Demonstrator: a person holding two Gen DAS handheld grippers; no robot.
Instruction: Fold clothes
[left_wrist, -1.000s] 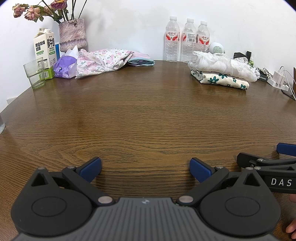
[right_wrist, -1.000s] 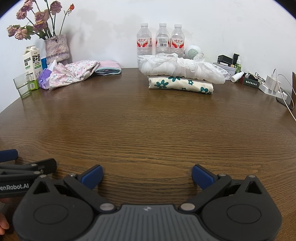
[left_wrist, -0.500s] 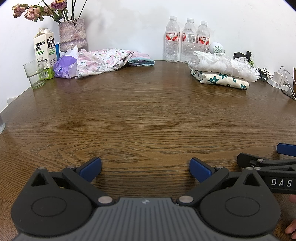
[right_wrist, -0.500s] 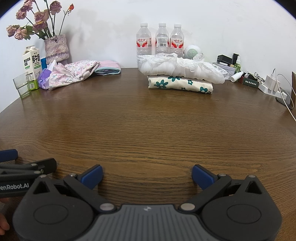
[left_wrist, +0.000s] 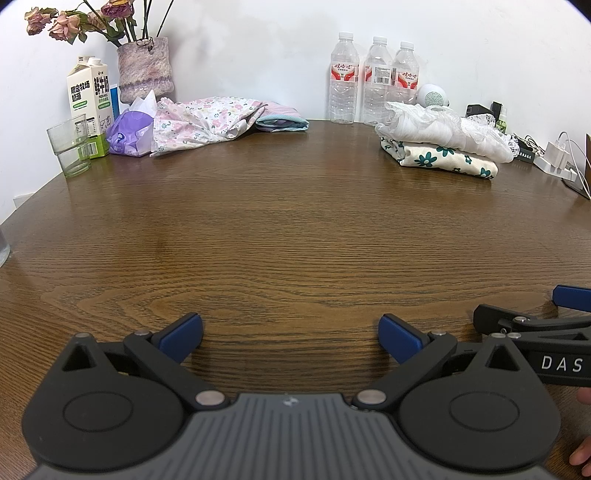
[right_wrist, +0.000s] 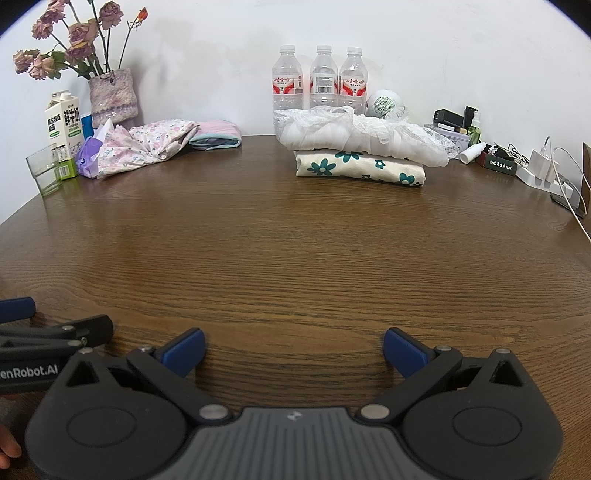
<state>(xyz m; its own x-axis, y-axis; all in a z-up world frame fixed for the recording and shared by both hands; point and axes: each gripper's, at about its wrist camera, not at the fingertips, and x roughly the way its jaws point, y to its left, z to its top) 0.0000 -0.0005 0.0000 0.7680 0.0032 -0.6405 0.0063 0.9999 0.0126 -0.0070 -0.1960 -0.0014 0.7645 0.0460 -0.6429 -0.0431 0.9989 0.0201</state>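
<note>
My left gripper (left_wrist: 290, 338) is open and empty, low over the near edge of the wooden table (left_wrist: 295, 229). My right gripper (right_wrist: 293, 350) is open and empty beside it. A crumpled pink floral garment (left_wrist: 207, 123) lies at the far left, also in the right wrist view (right_wrist: 147, 146). A folded pink and teal piece (left_wrist: 282, 120) lies next to it. At the far right a white lace garment (left_wrist: 443, 131) sits on a folded cream cloth with teal flowers (left_wrist: 447, 158); both show in the right wrist view (right_wrist: 362, 134).
Three water bottles (left_wrist: 373, 77) stand at the back wall. A flower vase (left_wrist: 146, 70), milk carton (left_wrist: 90, 110), glass (left_wrist: 68, 147) and purple tissue pack (left_wrist: 129, 134) stand at the far left. Chargers and cables (right_wrist: 546, 173) lie at the far right.
</note>
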